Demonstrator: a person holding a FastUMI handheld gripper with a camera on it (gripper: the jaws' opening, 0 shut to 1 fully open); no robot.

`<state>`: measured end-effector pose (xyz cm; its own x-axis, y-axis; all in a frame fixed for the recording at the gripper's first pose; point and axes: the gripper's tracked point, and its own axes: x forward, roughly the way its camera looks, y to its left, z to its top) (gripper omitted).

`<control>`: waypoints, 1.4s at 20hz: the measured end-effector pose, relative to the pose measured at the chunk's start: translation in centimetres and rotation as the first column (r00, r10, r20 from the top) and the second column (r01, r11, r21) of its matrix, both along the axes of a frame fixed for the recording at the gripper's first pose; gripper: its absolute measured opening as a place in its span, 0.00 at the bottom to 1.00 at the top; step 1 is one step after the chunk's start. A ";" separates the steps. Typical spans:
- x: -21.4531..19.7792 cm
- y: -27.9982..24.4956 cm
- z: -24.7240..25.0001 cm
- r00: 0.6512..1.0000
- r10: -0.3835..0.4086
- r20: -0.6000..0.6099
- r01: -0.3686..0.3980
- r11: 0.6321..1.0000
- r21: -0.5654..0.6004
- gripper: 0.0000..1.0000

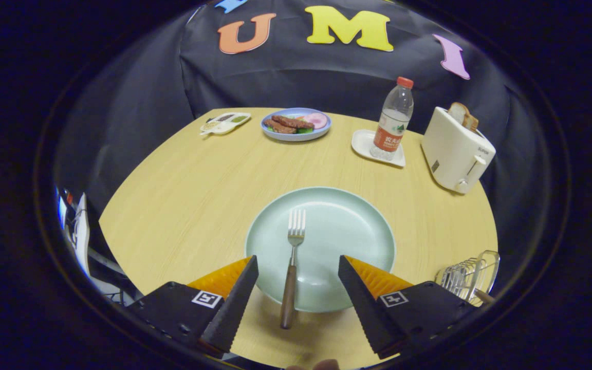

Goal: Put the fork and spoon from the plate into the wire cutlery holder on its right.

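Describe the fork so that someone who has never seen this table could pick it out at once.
Start from the round wooden table and find the large pale green plate nearest the open gripper. The fork lies on that plate, between the two fingers, tines pointing away and handle sticking out over the near rim. Its brown wooden handle and steel tines set it apart: it is the only utensil on the plate.

Lighting evenly and softly from overhead, glinting faintly off the pale green round ceramic plate (327, 241). Bending the round light wooden table (188, 195) toward the edges; staying sharp at centre.
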<state>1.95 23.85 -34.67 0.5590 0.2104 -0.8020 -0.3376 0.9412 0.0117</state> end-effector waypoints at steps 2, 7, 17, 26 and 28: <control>0.2 0.2 -1.4 1.000 -0.017 -0.024 0.017 1.000 -0.011 0.95; 0.1 0.5 -3.5 0.997 -0.023 -0.076 0.020 0.999 -0.044 0.74; 0.5 -0.6 -3.3 0.990 -0.038 -0.137 0.030 0.998 -0.061 0.01; 1.4 -10.8 6.9 0.990 -0.091 -0.106 0.084 0.994 -0.065 0.01; 1.6 -14.8 9.0 0.986 -0.136 -0.099 0.128 0.989 -0.080 0.01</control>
